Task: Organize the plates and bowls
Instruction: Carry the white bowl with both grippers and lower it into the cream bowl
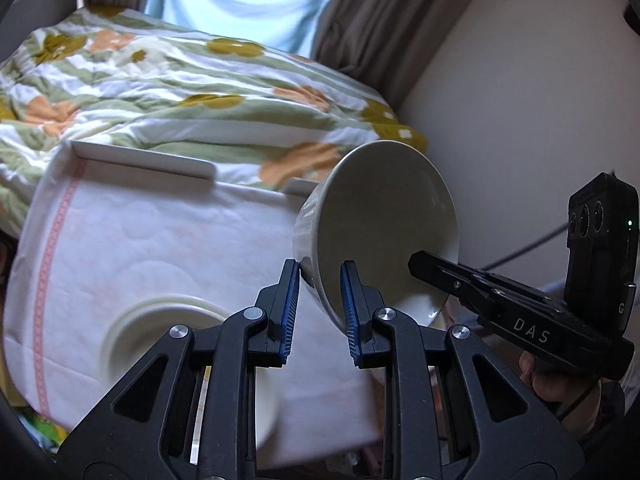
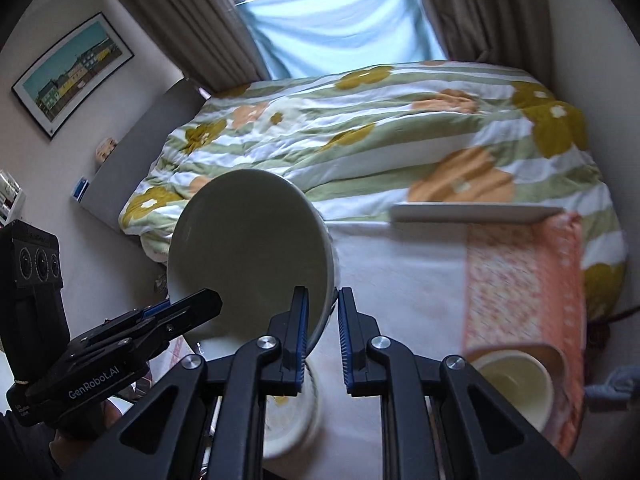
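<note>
My left gripper (image 1: 319, 312) is black plastic: two angled arms with round silver screws at the joints and blue ribbed pads (image 1: 291, 312) on the inner faces of the fingers. My right gripper (image 2: 323, 336) is built the same. Its body reads "DAS" in white, the left one's "GenRobot.AI". Each carries a black box with three round lenses; a thin black cable trails off.

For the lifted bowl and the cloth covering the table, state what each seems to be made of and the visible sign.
Bowl: probably glazed ceramic; smooth pale surface, thick rim, bright highlight near its base. Cloth: likely quilted cotton fabric; matte white, stitched curves, woven pink border.
</note>
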Demonstrator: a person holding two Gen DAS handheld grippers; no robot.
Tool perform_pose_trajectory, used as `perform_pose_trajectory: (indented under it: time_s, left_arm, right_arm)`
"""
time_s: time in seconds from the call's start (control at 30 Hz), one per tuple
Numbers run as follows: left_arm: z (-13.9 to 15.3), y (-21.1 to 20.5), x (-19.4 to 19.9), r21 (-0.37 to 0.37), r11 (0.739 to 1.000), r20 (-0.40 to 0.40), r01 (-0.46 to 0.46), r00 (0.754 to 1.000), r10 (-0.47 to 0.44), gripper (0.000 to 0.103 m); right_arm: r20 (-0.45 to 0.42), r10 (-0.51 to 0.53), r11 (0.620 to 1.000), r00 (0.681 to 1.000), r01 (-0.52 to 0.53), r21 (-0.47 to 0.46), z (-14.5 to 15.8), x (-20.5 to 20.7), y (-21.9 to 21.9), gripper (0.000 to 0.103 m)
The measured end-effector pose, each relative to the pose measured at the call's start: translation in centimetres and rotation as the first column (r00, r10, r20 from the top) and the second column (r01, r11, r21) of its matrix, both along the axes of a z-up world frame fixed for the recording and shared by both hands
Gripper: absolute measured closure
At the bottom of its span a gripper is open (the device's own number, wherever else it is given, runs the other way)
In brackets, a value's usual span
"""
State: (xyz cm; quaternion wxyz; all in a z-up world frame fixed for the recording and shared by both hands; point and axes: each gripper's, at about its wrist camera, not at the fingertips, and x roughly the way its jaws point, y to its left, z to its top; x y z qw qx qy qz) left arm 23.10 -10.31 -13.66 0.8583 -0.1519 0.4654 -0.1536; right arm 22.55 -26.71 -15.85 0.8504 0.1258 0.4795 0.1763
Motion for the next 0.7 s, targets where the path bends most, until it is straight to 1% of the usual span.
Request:
perform_pose_trajectory:
  time_s: [0.1, 0.17, 0.27, 0.37, 0.5, 0.63, 0.7]
  left_arm:
    - [-0.4, -4.0, -1.8, -0.008, 0.999, -0.008, 0.035, 0.999, -0.035, 0.084]
    - [-1.1, -6.5, -3.0, -0.015, 0.998, -0.025, 0.056, 0.998, -0.056, 0.084]
    - [-2.9, -10.0, -4.5, -0.022, 0.996, -0.066, 0.089, 0.994, -0.091, 0.084]
    - [-4.8, -12.7, -5.3, -0.025, 0.993, -0.116, 0.114, 0.986, -0.116, 0.084]
    - [-7.1, -14.8, -5.6, -0.012, 0.991, -0.173, 0.133, 0.976, -0.133, 0.084]
    - [-8.6, -15.9, -5.5, 0.000, 0.990, -0.217, 0.138, 0.967, -0.135, 0.084]
    - [-9.2, -15.6, -5.0, -0.002, 0.991, -0.231, 0.134, 0.964, -0.131, 0.084]
  right_arm:
    - [-0.005, -0.034, 0.999, 0.999, 0.034, -0.010, -0.3, -2.4, -3.4, 0.090]
    - [-0.018, -0.055, 0.998, 0.998, 0.055, -0.019, -0.8, -3.7, -5.6, 0.090]
    - [-0.042, -0.087, 0.996, 0.995, 0.086, -0.030, -1.9, -5.1, -8.3, 0.090]
    - [-0.072, -0.118, 0.993, 0.990, 0.116, -0.033, -3.2, -6.3, -10.5, 0.090]
    - [-0.121, -0.148, 0.989, 0.982, 0.146, -0.023, -5.4, -7.1, -12.6, 0.090]
    - [-0.151, -0.154, 0.988, 0.977, 0.153, -0.016, -7.2, -7.7, -14.1, 0.090]
    - [-0.158, -0.152, 0.988, 0.976, 0.152, -0.012, -7.8, -7.7, -14.6, 0.090]
